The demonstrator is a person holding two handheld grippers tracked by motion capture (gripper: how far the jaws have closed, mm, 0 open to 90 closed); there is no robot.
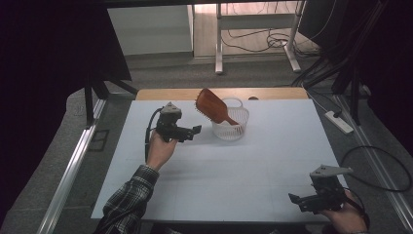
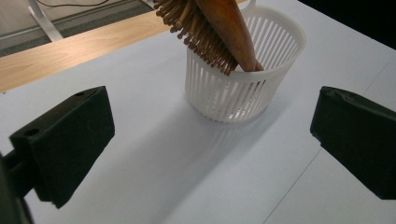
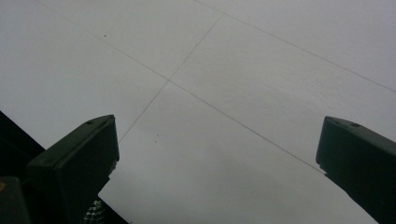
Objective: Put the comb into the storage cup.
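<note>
A wooden hairbrush (image 1: 212,105) leans handle-down in a small white slatted basket (image 1: 232,127) near the table's far middle; its bristled head sticks out up and to the left. In the left gripper view the hairbrush (image 2: 219,32) and basket (image 2: 243,88) sit just ahead. My left gripper (image 1: 195,130) hovers just left of the basket, open and holding nothing, as the wide gap in the left gripper view (image 2: 210,149) shows. At the near right corner my right gripper (image 1: 295,200) is open over bare table, also seen wide apart in the right gripper view (image 3: 217,168).
The white table (image 1: 219,170) has a wooden strip (image 1: 170,93) along its far edge. A power strip (image 1: 339,122) and cables lie on the floor to the right. Desk legs (image 1: 219,44) stand beyond the table. The table's near edge (image 3: 56,135) lies close to my right gripper.
</note>
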